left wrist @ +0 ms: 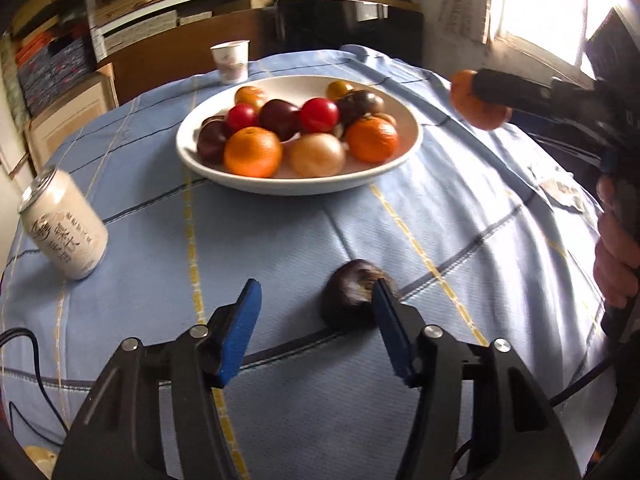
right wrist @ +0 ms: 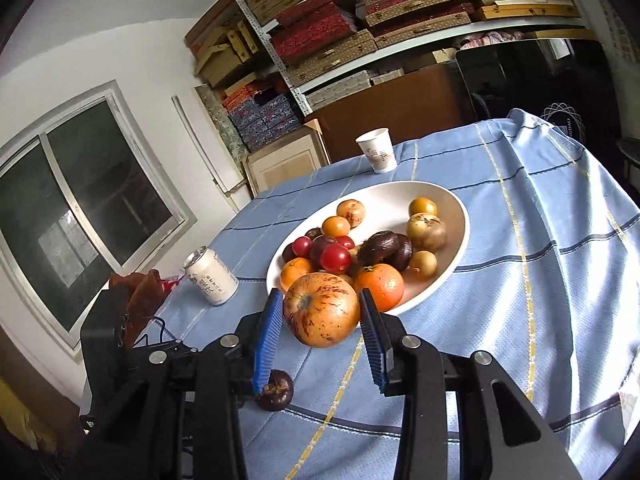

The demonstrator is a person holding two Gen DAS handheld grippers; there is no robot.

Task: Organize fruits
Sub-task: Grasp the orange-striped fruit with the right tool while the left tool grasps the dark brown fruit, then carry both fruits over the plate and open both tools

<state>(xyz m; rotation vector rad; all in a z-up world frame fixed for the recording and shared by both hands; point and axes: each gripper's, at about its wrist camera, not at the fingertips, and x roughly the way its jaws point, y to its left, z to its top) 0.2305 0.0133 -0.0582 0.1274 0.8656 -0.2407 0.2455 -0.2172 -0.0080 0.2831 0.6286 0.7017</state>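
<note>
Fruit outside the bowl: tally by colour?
Dark purple: 1, the dark fruit lying on the tablecloth.
Orange, speckled: 1, the speckled fruit clamped in the right gripper.
Total: 2

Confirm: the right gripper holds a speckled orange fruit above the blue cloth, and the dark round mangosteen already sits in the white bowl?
Not quite. The right gripper does hold the speckled orange fruit, but that dark round mangosteen lies on the blue cloth, short of the white bowl, beside one finger of the open left gripper. The left wrist view shows it.
</note>
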